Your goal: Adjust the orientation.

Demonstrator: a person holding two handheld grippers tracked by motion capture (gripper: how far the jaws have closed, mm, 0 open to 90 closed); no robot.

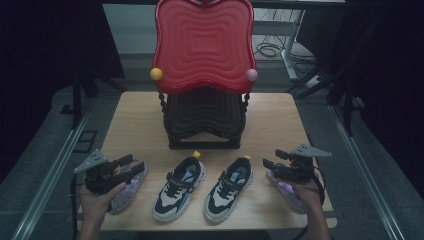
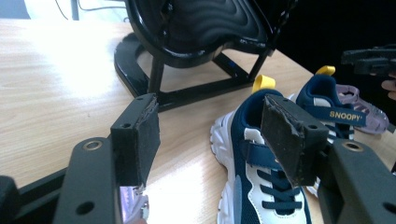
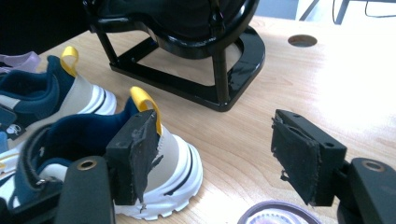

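I found the left hand-held gripper (image 1: 134, 164) hovering directly above a lilac sandal (image 1: 125, 192) at the left end of the tabletop (image 1: 135, 125), jaws apart and nothing between them; in the left gripper view a sliver of that sandal (image 2: 133, 205) showed just under the left jaw. The right hand-held gripper (image 1: 274, 157) stood likewise over a second lilac sandal (image 1: 285, 192) at the right end, jaws apart and empty, the sandal's rim (image 3: 278, 215) showing low between the jaws in the right gripper view. I counted two lilac sandals and two navy-and-white sneakers, the left sneaker (image 1: 179, 187) and the right sneaker (image 1: 229, 187) lying side by side between the sandals, toes toward me, each with a yellow heel loop. One two-tier rack (image 1: 204, 125) stood behind them, its upper tier a red wavy tray (image 1: 202, 45), its lower tier black. Both hands entered from the bottom edge, the left hand (image 1: 97, 197) and right hand (image 1: 307, 192) each wrapped round a handle, with the jaws roughly level and angled inward toward the sneakers.
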